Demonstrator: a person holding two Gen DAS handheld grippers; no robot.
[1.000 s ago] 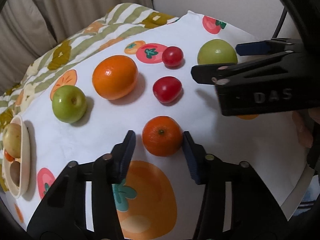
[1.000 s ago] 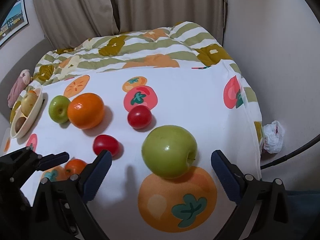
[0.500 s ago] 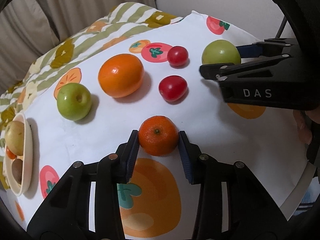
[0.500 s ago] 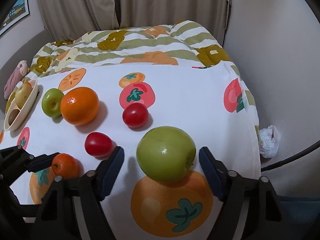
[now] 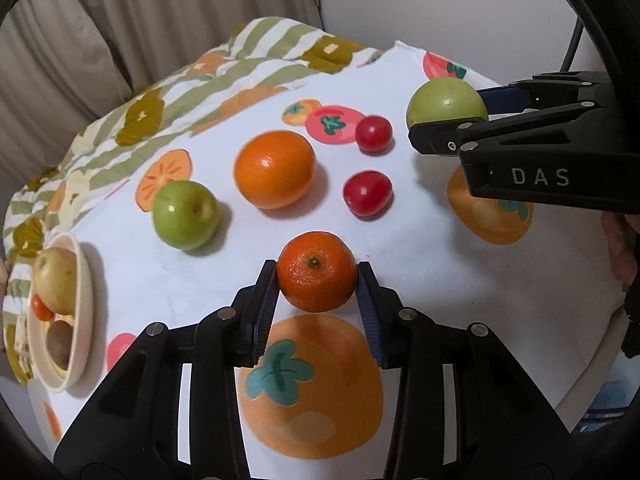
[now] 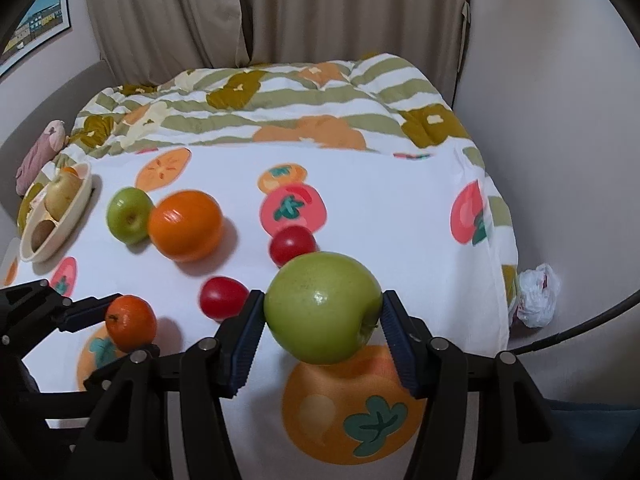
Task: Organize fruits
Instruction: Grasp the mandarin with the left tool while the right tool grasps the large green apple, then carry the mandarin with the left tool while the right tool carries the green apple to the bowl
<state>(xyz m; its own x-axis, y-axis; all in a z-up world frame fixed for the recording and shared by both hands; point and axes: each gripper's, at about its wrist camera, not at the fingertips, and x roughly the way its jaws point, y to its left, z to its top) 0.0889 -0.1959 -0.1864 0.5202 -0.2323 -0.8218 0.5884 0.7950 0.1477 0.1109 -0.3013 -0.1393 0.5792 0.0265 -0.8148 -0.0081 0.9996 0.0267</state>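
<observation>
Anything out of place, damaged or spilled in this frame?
Nothing stands out. The left hand-held gripper is shut on the small mandarin and the right hand-held gripper on the large green apple. The remaining fruit sits intact on the cloth, and the divided dish is upright.

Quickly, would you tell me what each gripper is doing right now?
Left gripper: closed on the small mandarin.
Right gripper: closed on the large green apple.
</observation>
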